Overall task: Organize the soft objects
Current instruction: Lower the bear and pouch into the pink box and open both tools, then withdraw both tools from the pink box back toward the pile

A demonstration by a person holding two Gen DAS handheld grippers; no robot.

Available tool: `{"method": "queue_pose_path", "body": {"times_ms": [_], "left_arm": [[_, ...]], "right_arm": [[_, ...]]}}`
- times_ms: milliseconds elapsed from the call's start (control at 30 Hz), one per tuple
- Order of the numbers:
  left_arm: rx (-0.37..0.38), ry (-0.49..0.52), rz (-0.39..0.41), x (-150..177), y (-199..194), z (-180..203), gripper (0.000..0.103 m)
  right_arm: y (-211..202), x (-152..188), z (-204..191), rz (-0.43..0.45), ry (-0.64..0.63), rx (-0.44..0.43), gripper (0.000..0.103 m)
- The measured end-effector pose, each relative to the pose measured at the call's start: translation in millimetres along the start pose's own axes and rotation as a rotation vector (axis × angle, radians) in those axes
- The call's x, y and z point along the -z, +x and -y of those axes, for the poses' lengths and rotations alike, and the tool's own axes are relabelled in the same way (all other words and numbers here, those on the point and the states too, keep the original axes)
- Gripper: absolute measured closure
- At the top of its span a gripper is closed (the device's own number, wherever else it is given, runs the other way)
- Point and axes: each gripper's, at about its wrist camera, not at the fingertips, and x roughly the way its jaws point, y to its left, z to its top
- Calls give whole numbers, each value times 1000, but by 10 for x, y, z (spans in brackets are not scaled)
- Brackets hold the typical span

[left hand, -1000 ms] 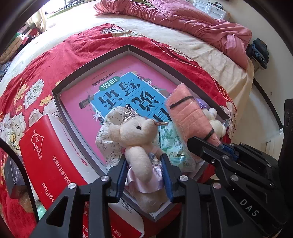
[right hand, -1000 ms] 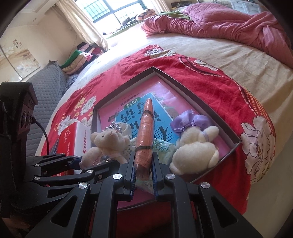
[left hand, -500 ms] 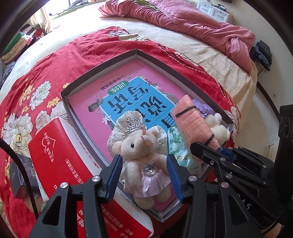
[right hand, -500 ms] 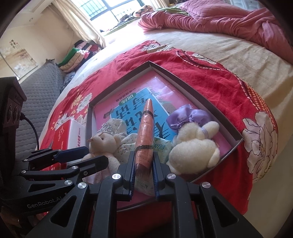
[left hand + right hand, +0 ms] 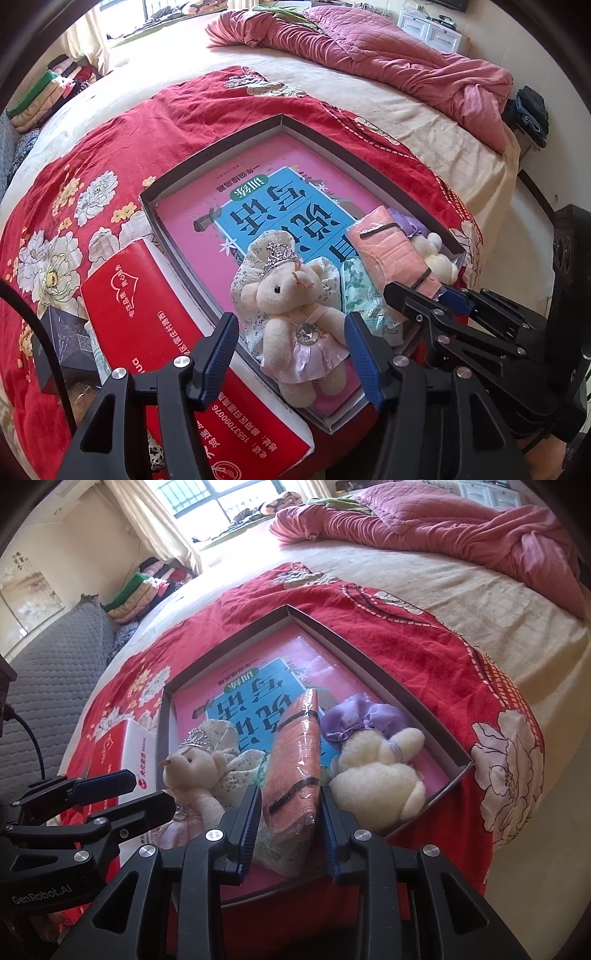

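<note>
A cream bear in a pink dress and tiara (image 5: 291, 306) lies at the near end of the grey tray (image 5: 207, 147). My left gripper (image 5: 291, 354) straddles it, jaws opening, pads clear of its sides. An orange pack in clear wrap (image 5: 295, 764) leans between the fingers of my right gripper (image 5: 290, 819). Those jaws are opening too, with narrow gaps beside the pack. A white plush with a purple cap (image 5: 376, 771) lies to its right in the tray. A green-patterned packet (image 5: 362, 291) sits under the pack. The bear (image 5: 195, 771) and left gripper (image 5: 122, 794) also show in the right wrist view.
A pink and blue book (image 5: 229, 206) covers the tray floor. A red and white box (image 5: 147, 332) lies against the tray's left side, with a small dark box (image 5: 62, 336) beyond it. All rest on a red floral cloth (image 5: 110, 155) on a bed with a rumpled pink quilt (image 5: 388, 55).
The left jaws have spread off the bear, which now lies on its back in the tray. The right jaws have parted from the orange pack, which has turned its broad face up.
</note>
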Motion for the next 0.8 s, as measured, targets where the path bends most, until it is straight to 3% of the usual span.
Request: {"method": "queue_pose_path", "body": {"times_ms": [267,533,800], "left_arm": [[-2,0,10,44,-60,7,42],[-7,-12,21,66,-117,-29,40],[-9,-20,31,80,-162,-53,40]], "right_arm": [[-48,-9,-15,23,-16,41,68],[-93,-12,-17,44,-28,77,55],[-130,-20,-38,62,-37,100,49]]}}
